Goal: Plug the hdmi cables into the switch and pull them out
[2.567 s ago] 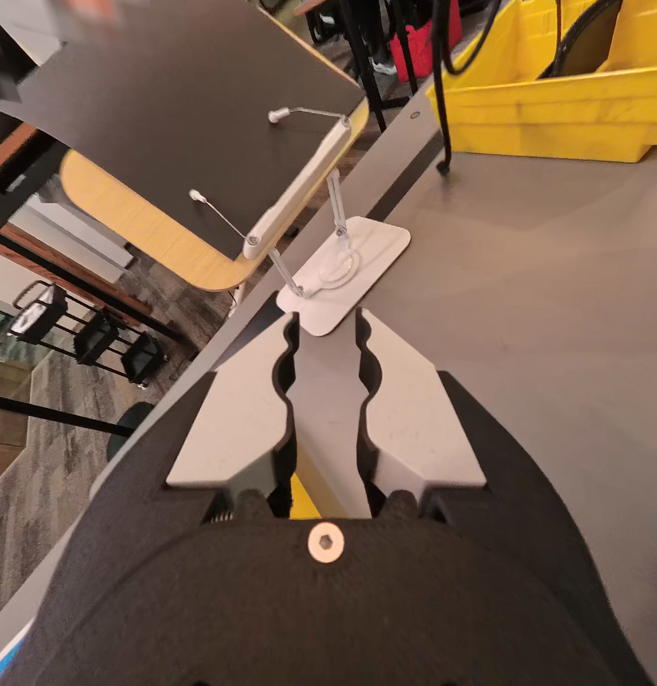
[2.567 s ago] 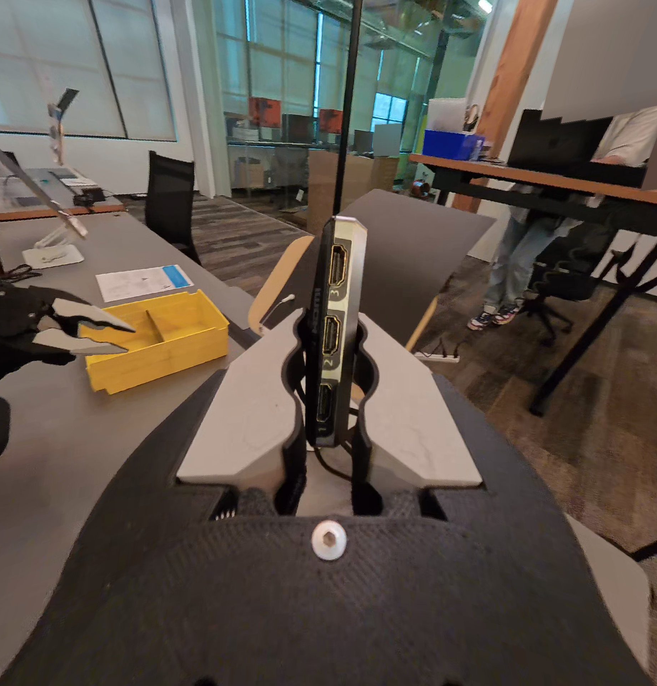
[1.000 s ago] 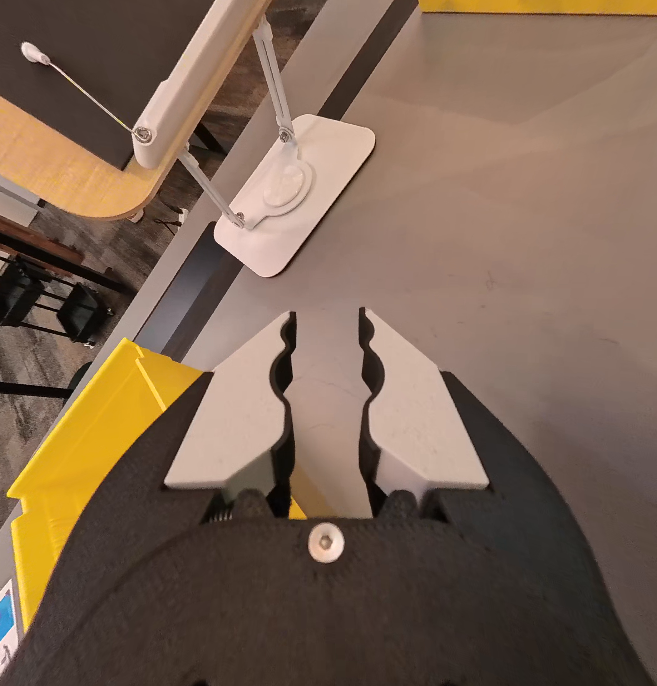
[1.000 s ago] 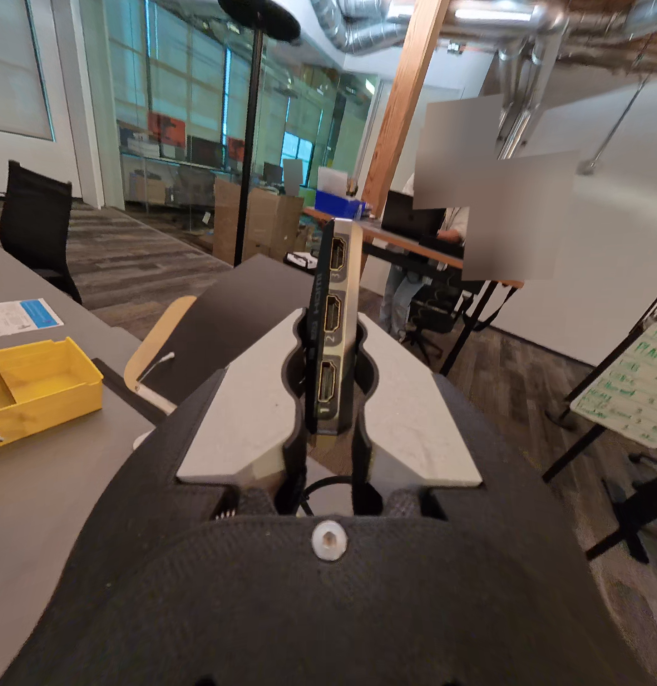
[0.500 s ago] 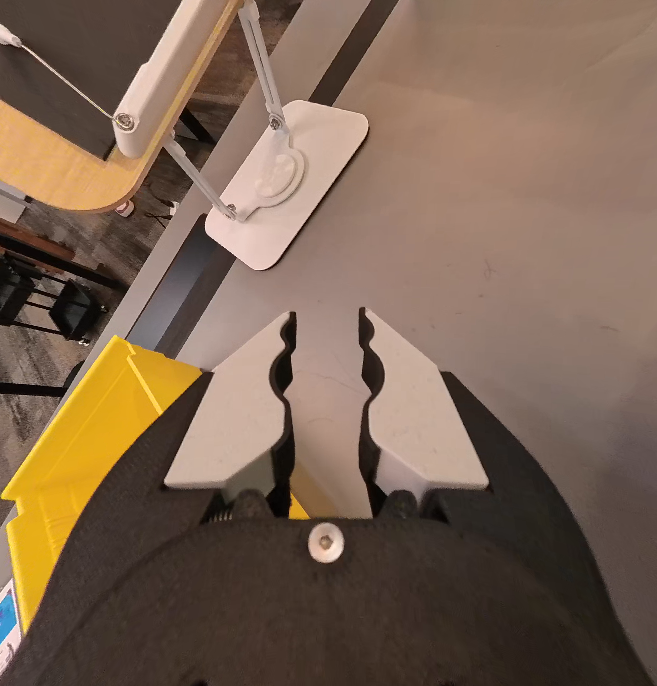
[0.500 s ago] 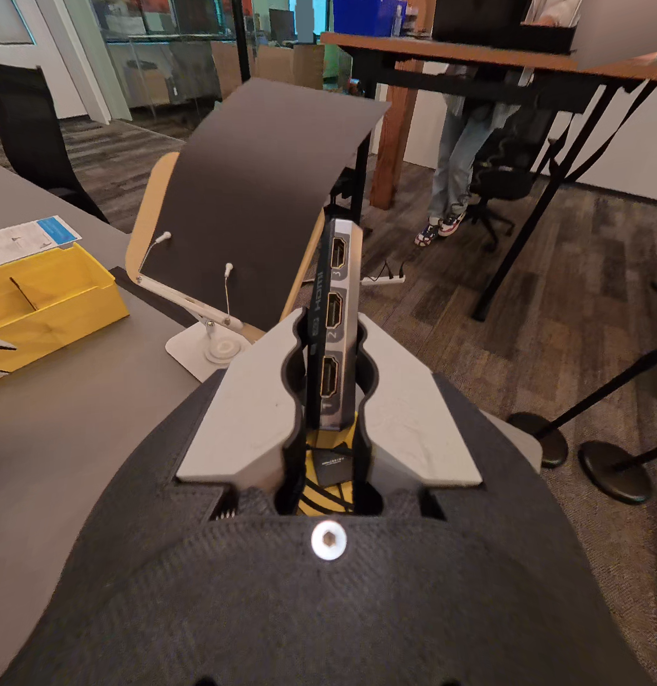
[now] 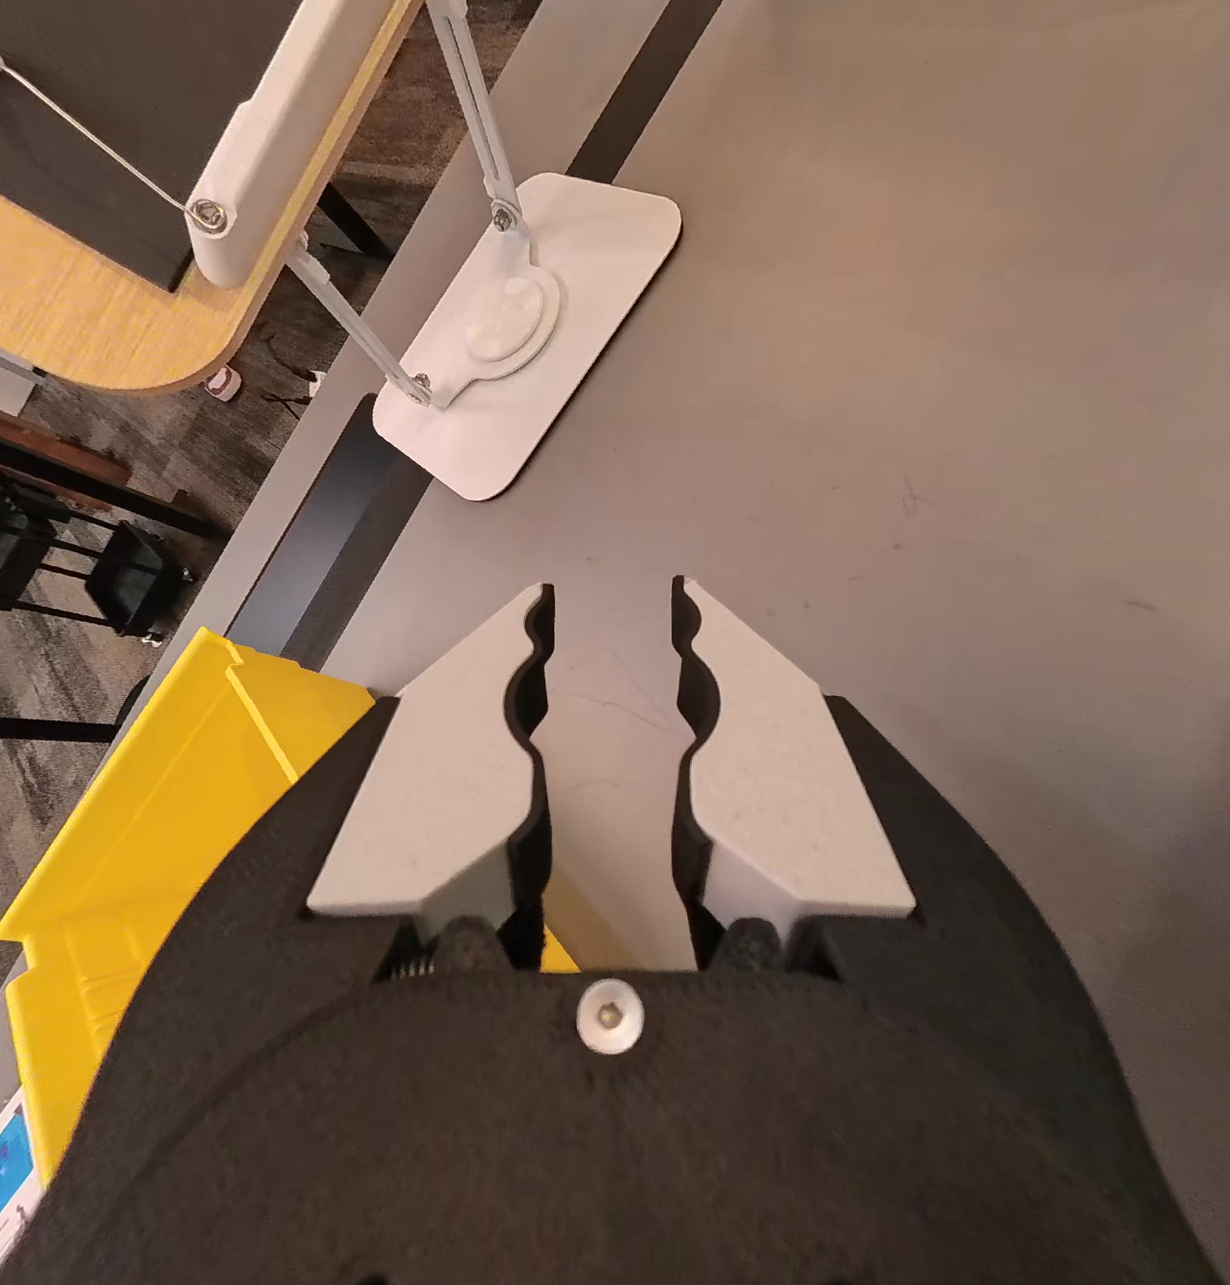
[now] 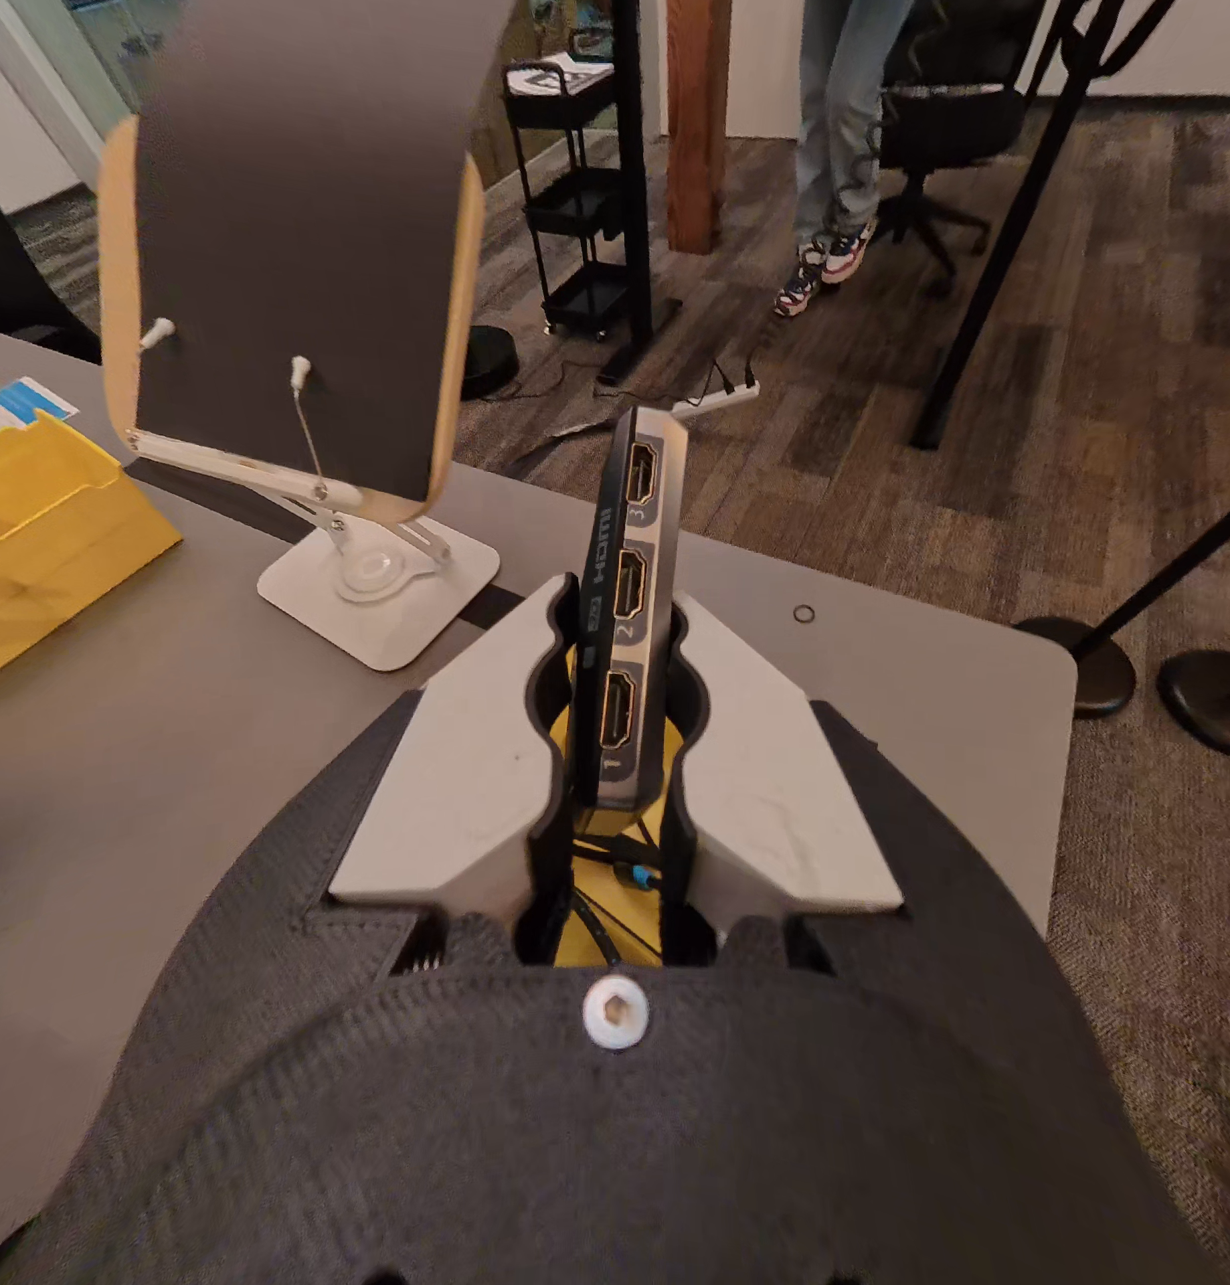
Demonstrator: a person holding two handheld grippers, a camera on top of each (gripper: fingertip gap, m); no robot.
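Observation:
The HDMI switch (image 8: 633,487) is a slim dark box with three gold-rimmed ports on its face, all empty. My right gripper (image 8: 622,587) is shut on it and holds it upright above the grey table (image 8: 181,730). Under the fingers, black cables (image 8: 612,869) lie in a yellow bin; one has a blue end. My left gripper (image 7: 612,591) is open and empty, a little above the bare table (image 7: 946,487). No cable shows in the left wrist view.
A white stand (image 8: 383,591) holding a dark board sits near the table's far edge; its base also shows in the left wrist view (image 7: 584,278). A yellow bin (image 7: 181,799) lies left of my left gripper, also visible (image 8: 42,528). A person's legs (image 8: 835,174) stand beyond the table. The left gripper's tips are roughly 55 cm from the right gripper's.
My right gripper, still holding the switch, has tipped down from facing the room to facing the table and stand. My left gripper has stayed open, drifting slightly over the table.

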